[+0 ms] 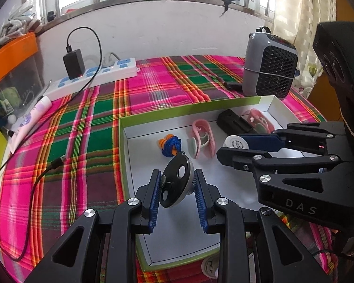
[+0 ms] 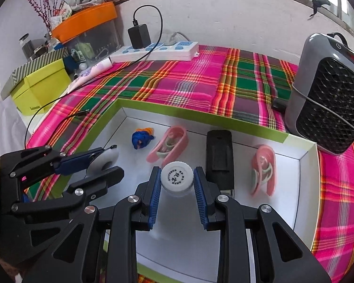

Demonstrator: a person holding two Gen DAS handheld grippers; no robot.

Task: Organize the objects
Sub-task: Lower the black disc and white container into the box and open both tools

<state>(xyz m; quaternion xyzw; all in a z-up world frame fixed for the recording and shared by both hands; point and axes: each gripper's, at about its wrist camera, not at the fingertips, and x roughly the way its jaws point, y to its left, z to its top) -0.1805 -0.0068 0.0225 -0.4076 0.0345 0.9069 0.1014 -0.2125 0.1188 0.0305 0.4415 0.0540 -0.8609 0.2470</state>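
Observation:
A green-edged white box (image 1: 129,165) (image 2: 302,162) lies on the plaid cloth. In it lie a blue-and-orange cord bundle (image 1: 171,145) (image 2: 141,138), two pink clips (image 1: 201,141) (image 2: 168,147) (image 2: 263,169) and a black case (image 1: 236,122) (image 2: 218,160). My left gripper (image 1: 177,184) (image 2: 106,162) is shut on a black and silver disc with holes (image 1: 175,184), held over the box's left part. My right gripper (image 2: 177,180) (image 1: 231,148) is shut on a small jar with a white cap (image 2: 176,175) (image 1: 236,143), over the box's middle.
A grey fan heater (image 1: 270,72) (image 2: 330,108) stands behind the box's right end. A white power strip with a black charger (image 1: 94,75) (image 2: 153,50) lies by the wall, its cable (image 1: 35,184) trailing left. A yellow-green box (image 2: 40,89) and an orange-lidded bin (image 2: 87,28) stand left.

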